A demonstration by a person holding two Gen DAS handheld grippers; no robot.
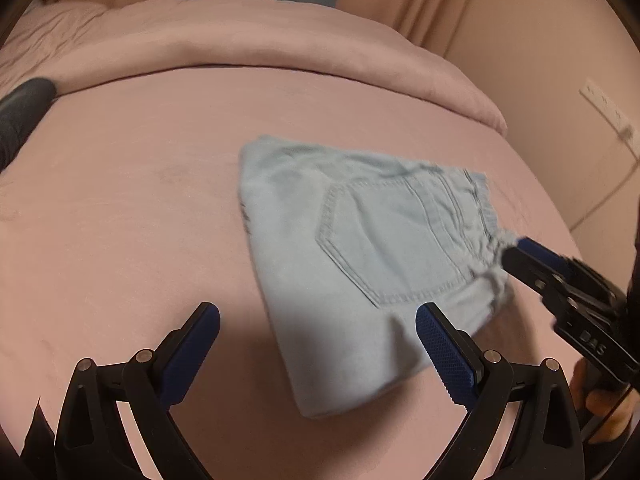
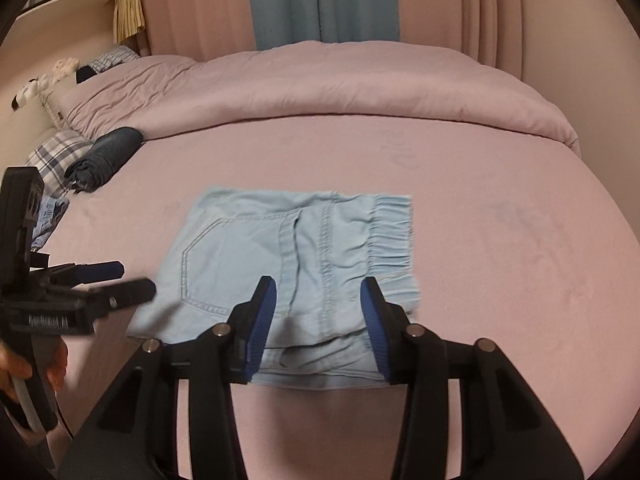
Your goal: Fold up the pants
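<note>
Light blue denim pants (image 2: 296, 248) lie folded into a small rectangle on the pink bed sheet (image 2: 500, 240), back pocket up and elastic waistband to the right. My right gripper (image 2: 319, 286) hovers over their near edge, its jaws partly apart and pressing on nothing. In the left wrist view the pants (image 1: 360, 256) lie ahead and to the right, and the right gripper (image 1: 512, 249) has its tips at the gathered waistband. My left gripper (image 1: 318, 312) is wide open and empty at the pants' near left corner. It also shows in the right wrist view, the left gripper (image 2: 136, 278) just off the pants' left edge.
A rolled dark garment (image 2: 108, 156) and a plaid pillow (image 2: 56, 156) lie at the left of the bed. A bit of light blue cloth (image 2: 50, 216) sits behind the left gripper. A folded pink duvet (image 2: 320, 92) crosses the far side. A wall socket (image 1: 608, 108) is at right.
</note>
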